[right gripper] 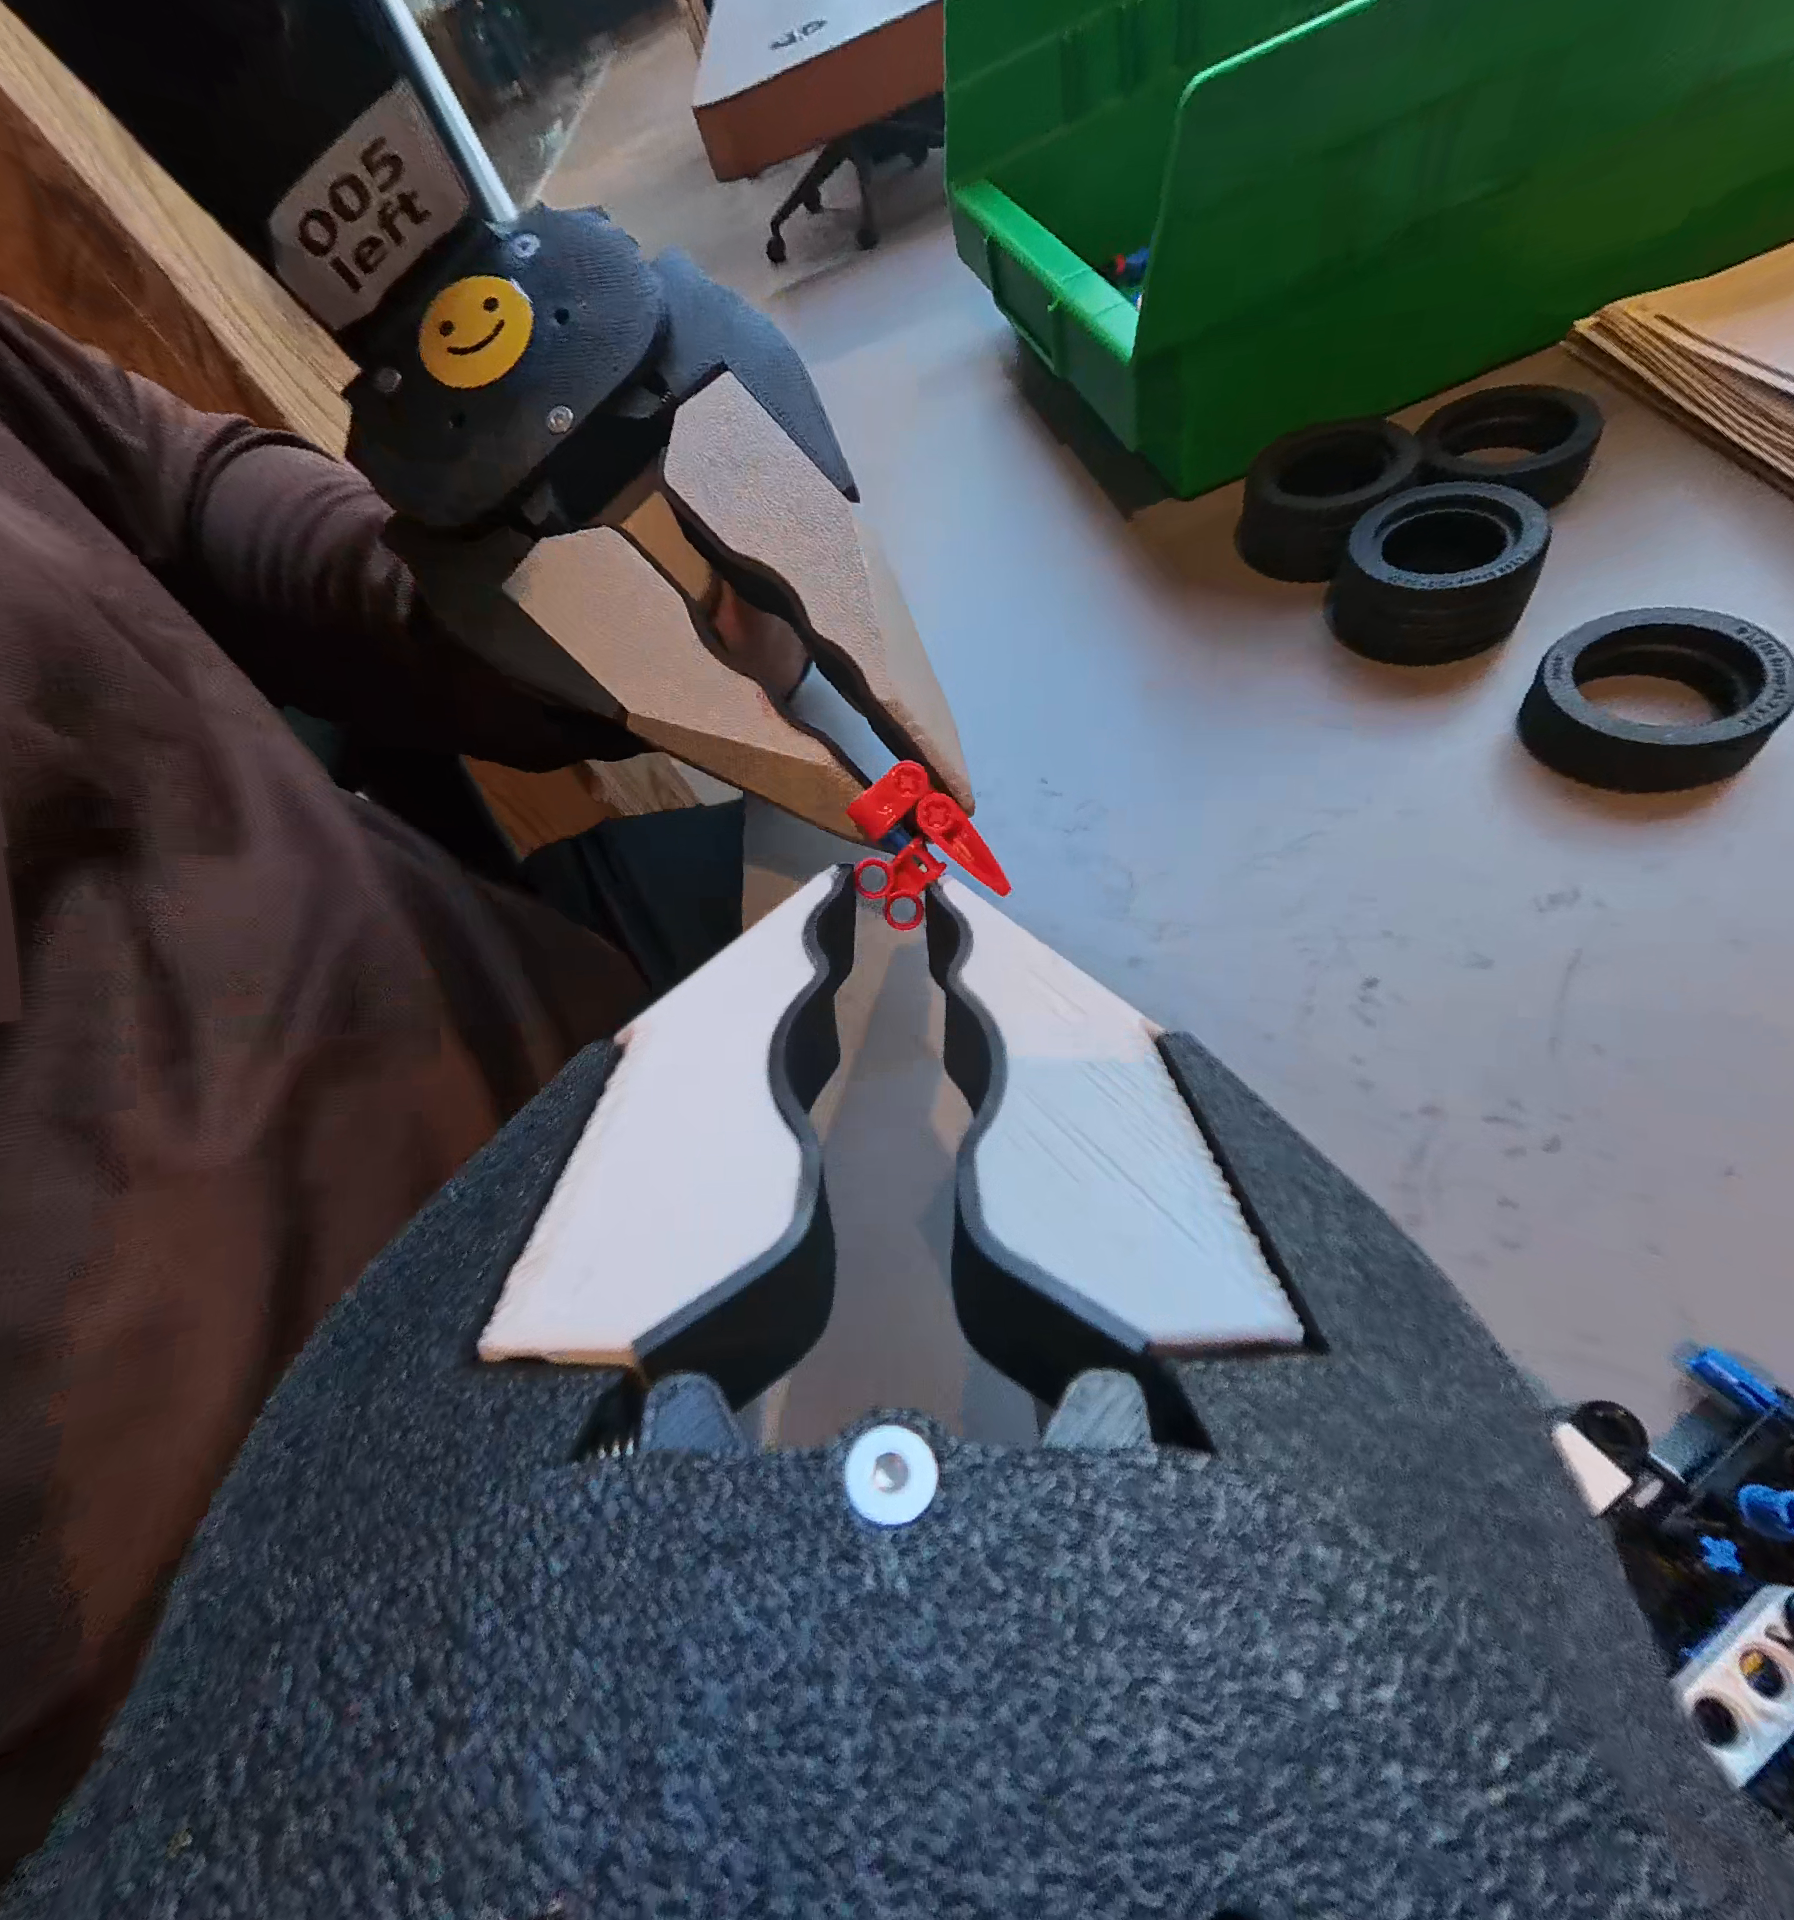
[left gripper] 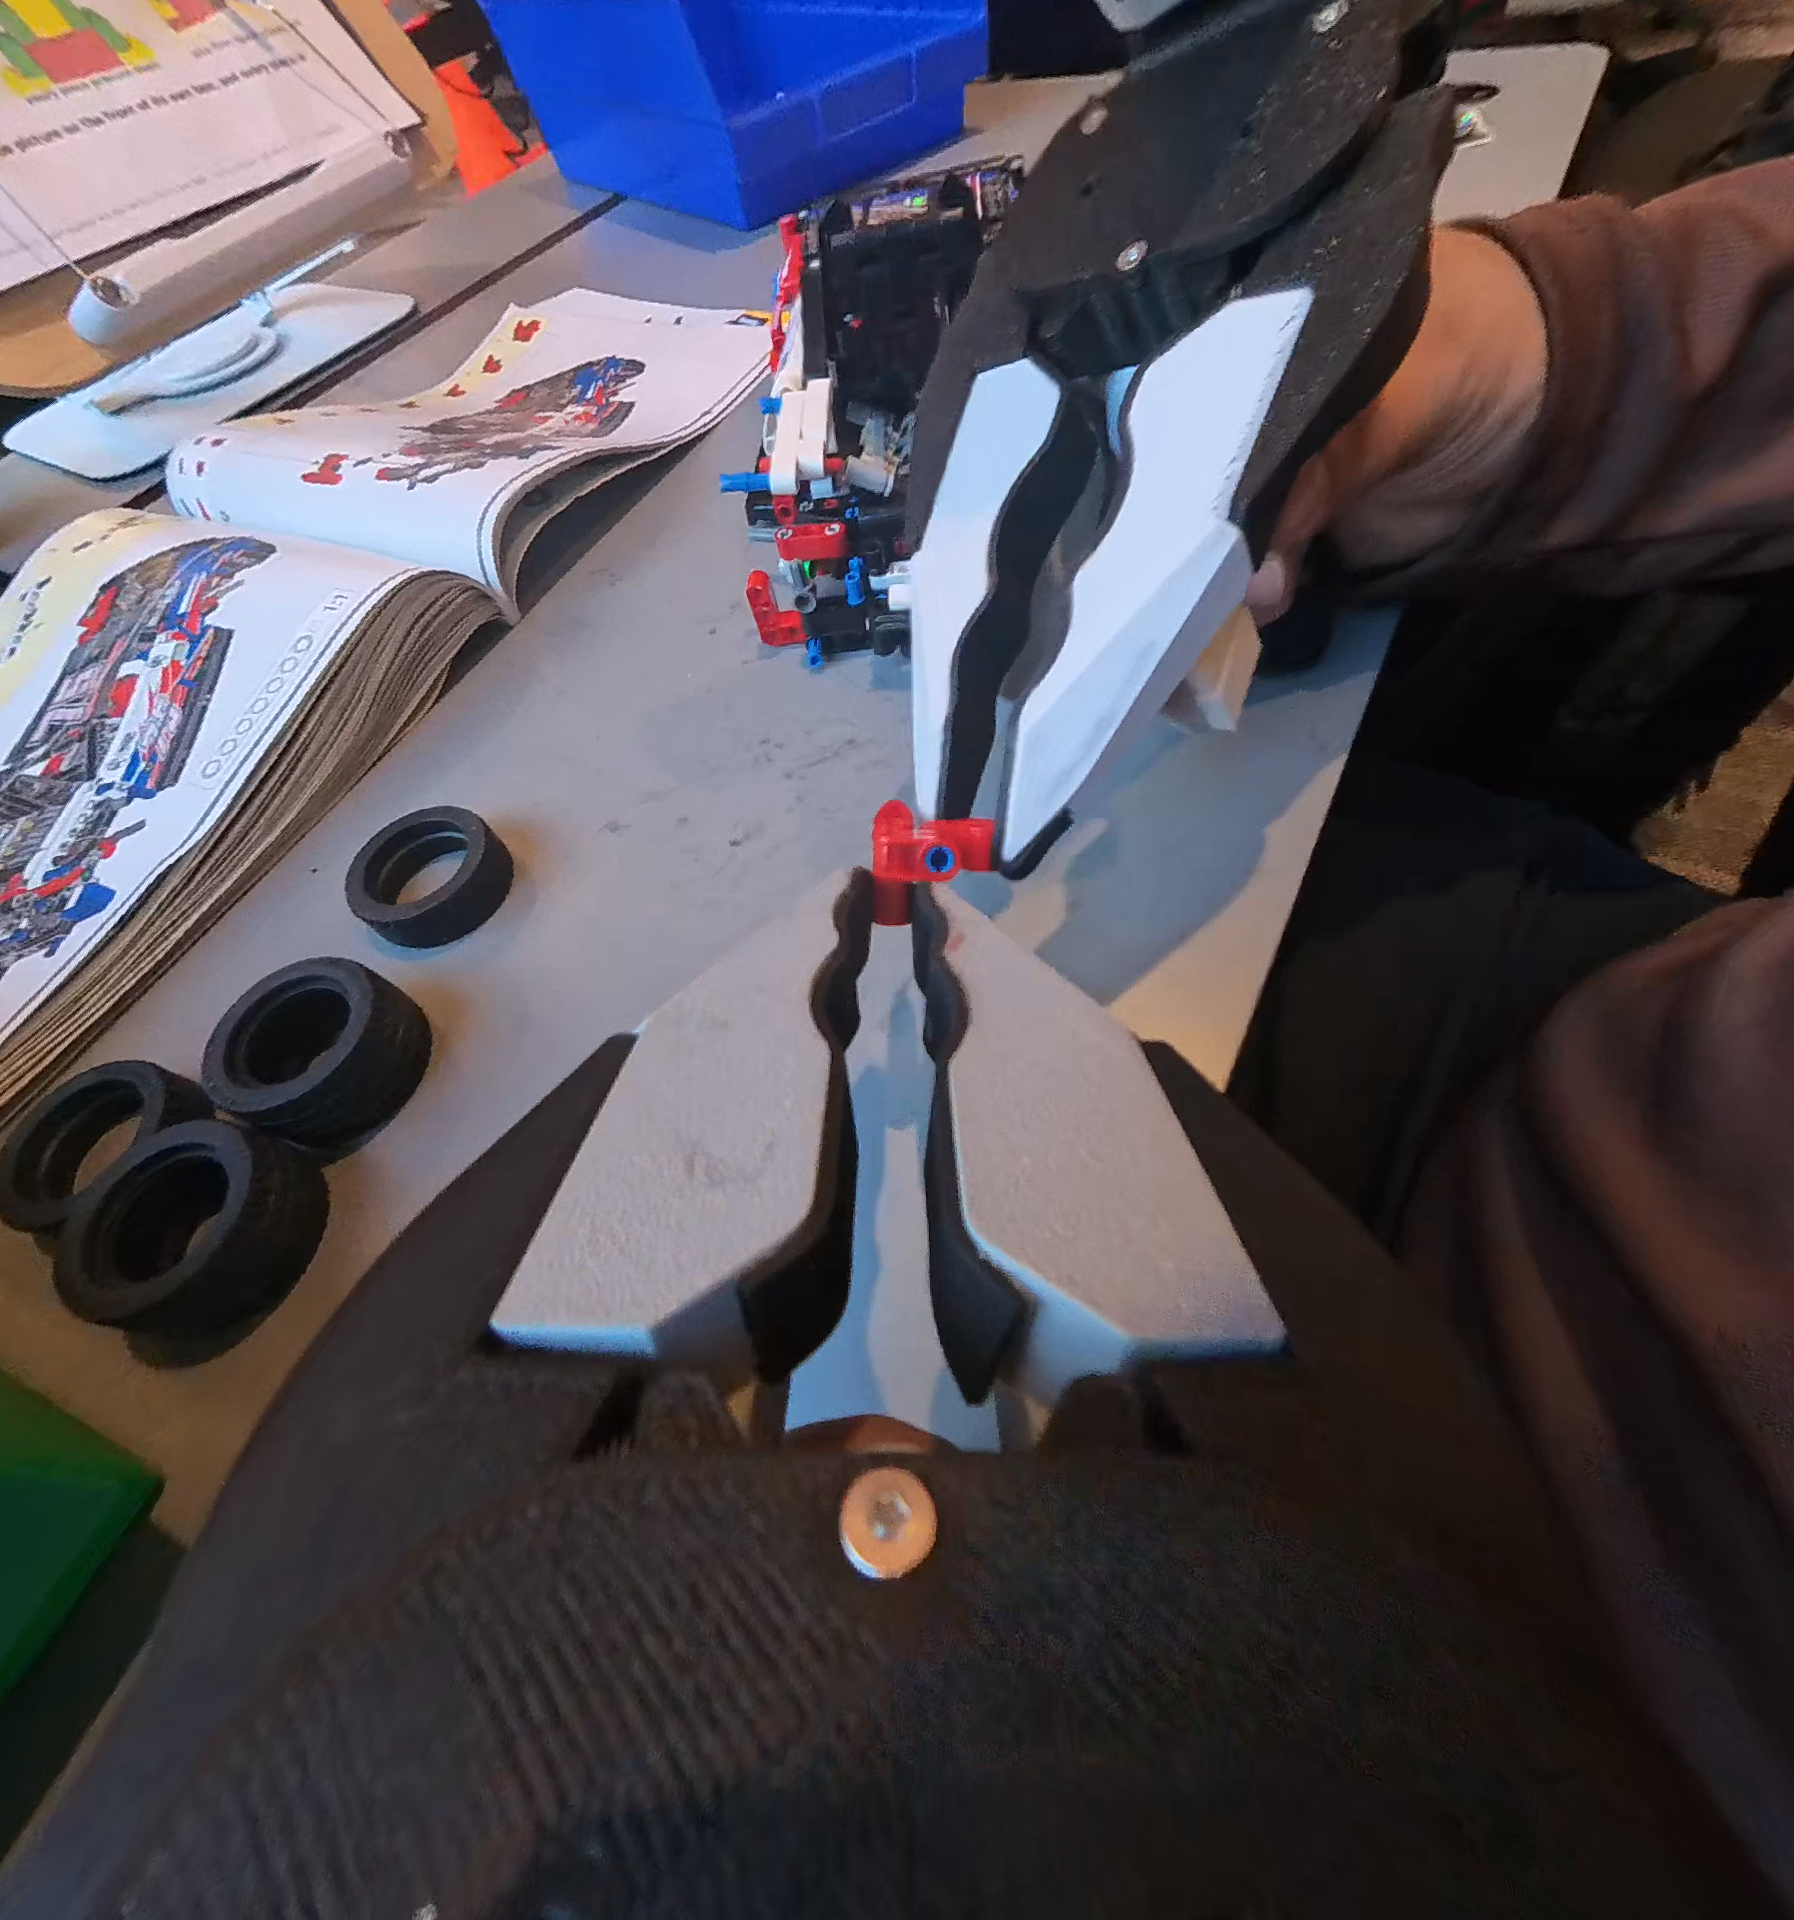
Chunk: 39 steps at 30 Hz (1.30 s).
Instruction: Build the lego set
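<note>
Both tools meet in mid-air above the near edge of the grey table (left gripper: 664, 727), tip to tip, each with its jaws drawn nearly together on a small red piece. The left gripper (left gripper: 885, 902) pinches a red connector (left gripper: 895, 847) that stands up out of its tips, while the right gripper (left gripper: 976, 847) comes down from above and to the right, nipping a second red part (left gripper: 966, 836) that lies crosswise, a blue pin (left gripper: 939, 858) showing end-on where the two meet. From the right wrist view the right gripper (right gripper: 893, 899) holds a little red part with two round holes (right gripper: 895, 894), and the left gripper (right gripper: 908, 795) across from it carries a red piece with cross-shaped holes (right gripper: 903, 795) and a tapered red blade (right gripper: 971, 852) running down and to the right. The pieces touch or nearly so (I cannot tell whether the pin is seated). I'd judge the join turns on lining that pin's axis with the hole facing it, then pressing the two tools toward each other. The half-built car model (left gripper: 851, 416) stands farther back, beside the open instruction book (left gripper: 353, 540), with black tyres (left gripper: 249, 1122) lying loose to the left.
</note>
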Tool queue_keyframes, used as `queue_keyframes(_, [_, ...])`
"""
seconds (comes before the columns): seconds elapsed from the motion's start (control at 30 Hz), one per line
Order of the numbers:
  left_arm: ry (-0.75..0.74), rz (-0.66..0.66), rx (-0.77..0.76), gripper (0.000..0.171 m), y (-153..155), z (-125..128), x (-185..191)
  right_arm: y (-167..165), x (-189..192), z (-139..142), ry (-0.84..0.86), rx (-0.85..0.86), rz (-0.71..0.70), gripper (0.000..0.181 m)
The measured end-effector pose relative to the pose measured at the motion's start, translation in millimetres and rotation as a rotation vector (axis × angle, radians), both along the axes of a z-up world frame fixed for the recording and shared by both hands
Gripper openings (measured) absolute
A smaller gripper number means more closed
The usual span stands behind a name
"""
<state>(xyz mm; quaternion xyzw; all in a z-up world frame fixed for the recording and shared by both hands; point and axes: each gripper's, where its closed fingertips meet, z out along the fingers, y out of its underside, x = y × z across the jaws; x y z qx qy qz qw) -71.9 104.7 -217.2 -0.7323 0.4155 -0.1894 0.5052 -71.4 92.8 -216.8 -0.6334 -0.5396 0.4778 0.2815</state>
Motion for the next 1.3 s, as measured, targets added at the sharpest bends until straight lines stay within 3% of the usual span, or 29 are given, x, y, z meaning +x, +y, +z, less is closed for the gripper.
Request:
queue_keyframes(0.27, [-0.031,-0.031,0.035,0.004,4.7,6.9,4.6,4.0,3.0,8.5,0.058,-0.022,-0.011,0.011])
queue_keyframes(0.53, [0.069,0.074,0.153,0.005,17.2,5.6,-2.7,17.3,-2.9,7.5,0.05,-0.035,-0.108,0.013])
queue_keyframes(0.57, [0.076,0.094,0.16,0.005,20.8,5.5,-4.4,20.8,-4.7,6.6,0.047,-0.072,-0.143,0.015])
queue_keyframes(0.63, [0.07,0.152,0.167,0.005,28.7,7.8,-8.8,17.2,-9.3,15.5,0.102,-0.194,-0.153,0.047])
queue_keyframes(0.67, [0.078,0.168,0.187,0.005,29.7,9.2,-9.2,17.0,-10.0,18.7,0.12,-0.228,-0.163,0.051])
queue_keyframes(0.73, [0.105,0.197,0.262,0.005,28.9,13.6,-7.6,26.2,-8.6,18.0,0.121,-0.21,-0.228,0.029])
queue_keyframes(0.93, [0.23,0.273,0.449,0.004,28.9,20.6,-5.9,31.9,-12.8,24.8,0.183,-0.275,-0.31,0.025])
queue_keyframes(1.13, [0.272,0.266,0.57,0.005,22.7,30.7,-5.1,28.7,-12.0,32.6,0.152,-0.084,-0.301,0.019])
queue_keyframes(1.2, [0.235,0.218,0.502,0.006,18.7,27.6,-5.5,26.8,-10.2,32.3,0.1,0.074,-0.283,0.019])
queue_keyframes(1.3, [0.135,0.142,0.286,0.003,11.4,21.9,-18.9,27.9,-3.6,32.8,0.001,0.369,-0.276,0.019])
